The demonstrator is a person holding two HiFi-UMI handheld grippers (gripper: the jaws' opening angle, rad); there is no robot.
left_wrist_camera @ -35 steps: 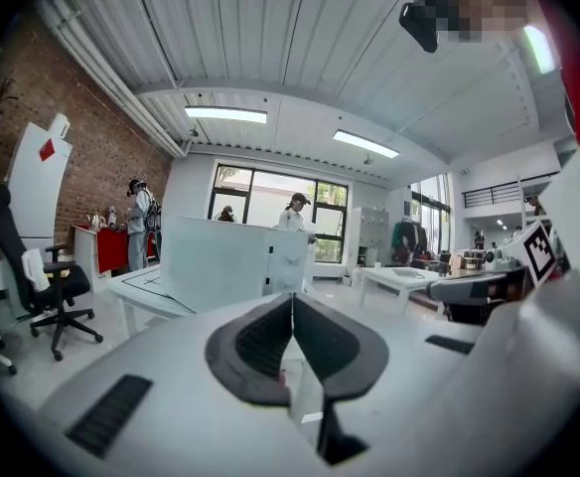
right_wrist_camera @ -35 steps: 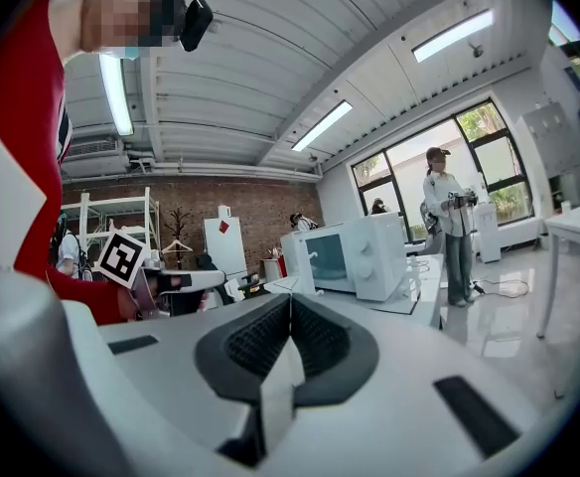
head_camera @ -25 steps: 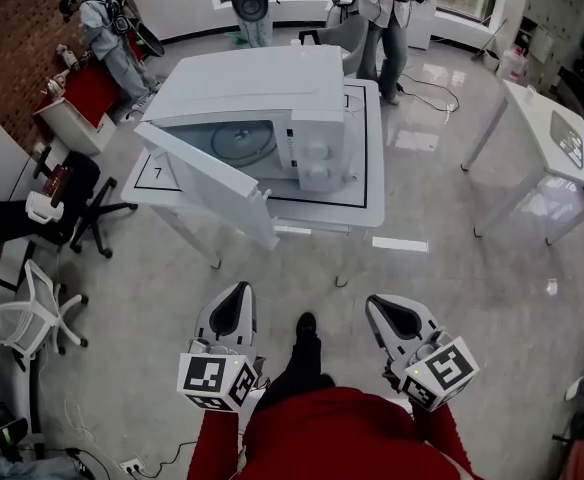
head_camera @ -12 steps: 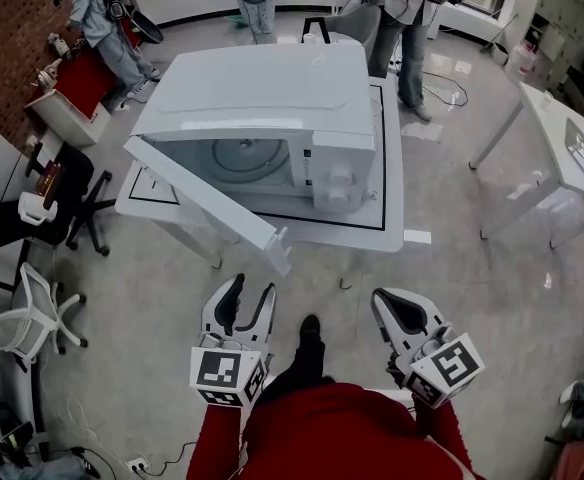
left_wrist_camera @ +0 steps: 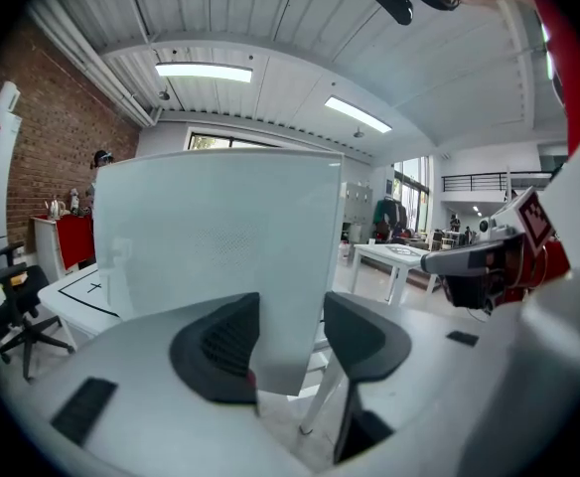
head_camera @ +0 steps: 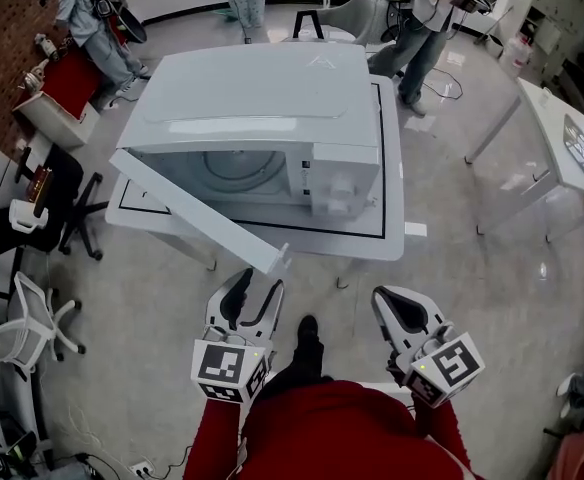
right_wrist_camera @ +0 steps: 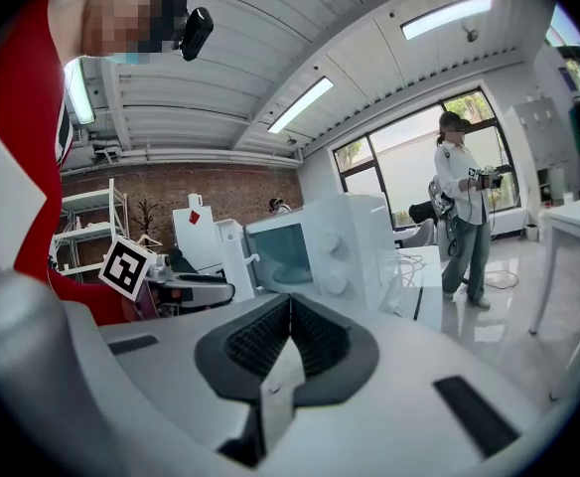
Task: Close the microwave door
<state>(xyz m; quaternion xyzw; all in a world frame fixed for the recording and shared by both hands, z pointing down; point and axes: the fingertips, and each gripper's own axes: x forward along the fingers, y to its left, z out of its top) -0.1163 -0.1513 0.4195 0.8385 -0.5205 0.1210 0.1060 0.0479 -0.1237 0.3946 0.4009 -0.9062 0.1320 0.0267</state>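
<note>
A white microwave (head_camera: pixel 262 98) stands on a white table (head_camera: pixel 392 240). Its door (head_camera: pixel 202 213) hangs open, swung out to the front left. My left gripper (head_camera: pixel 257 284) sits just below the door's free end, and its jaws are opening. In the left gripper view the door panel (left_wrist_camera: pixel 220 246) fills the space ahead of the left gripper (left_wrist_camera: pixel 292 316); its lower corner shows in the gap between the pads, which do not press on it. My right gripper (head_camera: pixel 392 303) hangs shut and empty in front of the table. In the right gripper view, the right gripper (right_wrist_camera: pixel 290 311) faces the microwave (right_wrist_camera: pixel 320 246).
Dark office chairs (head_camera: pixel 62 208) and a white chair (head_camera: pixel 22 318) stand on the left. A second white table (head_camera: pixel 562 138) is on the right. One person stands behind the table (head_camera: pixel 427 18), another by a red cabinet (head_camera: pixel 62 83) at the back left.
The microwave and its door have come closer in the head view. My left gripper's jaws went from shut to open, close to the door's end. The right gripper stayed shut.
</note>
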